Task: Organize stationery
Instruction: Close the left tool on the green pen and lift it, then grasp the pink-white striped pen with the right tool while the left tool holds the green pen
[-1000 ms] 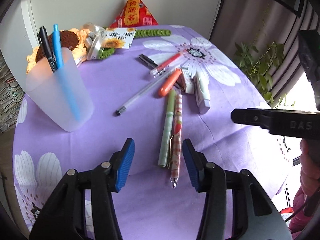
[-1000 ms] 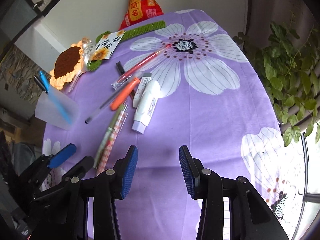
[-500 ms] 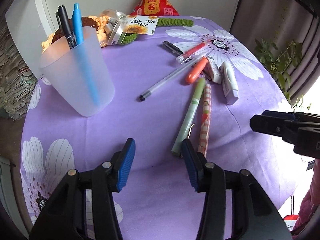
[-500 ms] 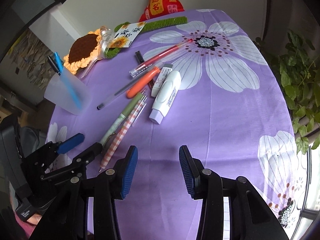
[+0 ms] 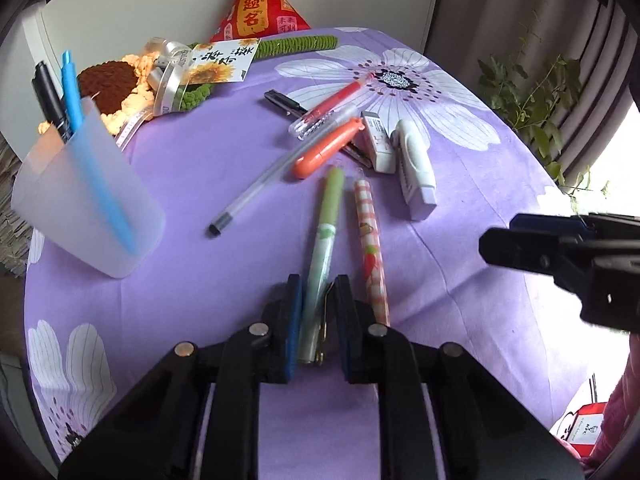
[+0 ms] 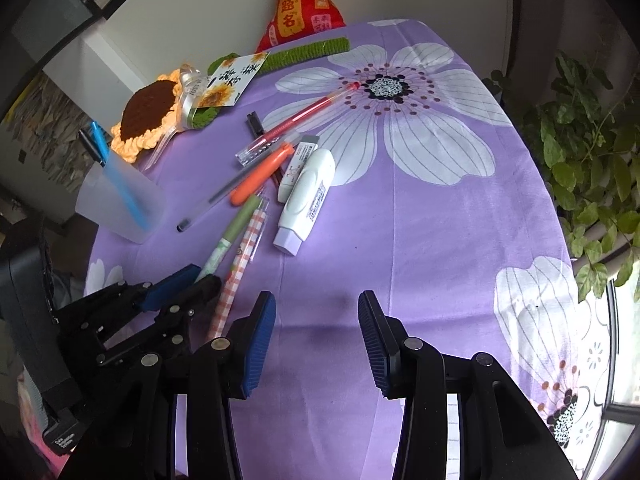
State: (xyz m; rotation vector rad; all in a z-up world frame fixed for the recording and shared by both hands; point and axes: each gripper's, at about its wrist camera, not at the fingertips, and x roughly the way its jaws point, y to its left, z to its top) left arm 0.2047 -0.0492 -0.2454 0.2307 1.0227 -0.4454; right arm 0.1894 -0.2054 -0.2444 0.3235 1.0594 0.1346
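Note:
My left gripper (image 5: 316,300) is shut on the near end of a green pen (image 5: 326,232) that lies on the purple flowered tablecloth (image 5: 200,168). A pink checked pen (image 5: 370,240) lies just right of it. A clear pen (image 5: 260,188), an orange pen (image 5: 326,148), a red pen (image 5: 332,106), an eraser (image 5: 378,140) and a white correction tape (image 5: 414,168) lie beyond. A frosted cup (image 5: 84,200) with a blue and a black pen stands at the left. My right gripper (image 6: 316,340) is open and empty above bare cloth; the left gripper (image 6: 200,276) shows at its left.
A crochet sunflower (image 5: 116,88), a sunflower card (image 5: 220,60), a green crochet strip (image 5: 296,44) and a red pyramid ornament (image 5: 256,12) sit at the table's far edge. A potted plant (image 6: 592,160) stands beyond the table's right edge.
My left gripper has moved forward and down over the green pen and shut on its near end. My right gripper has stayed open, drifting slightly.

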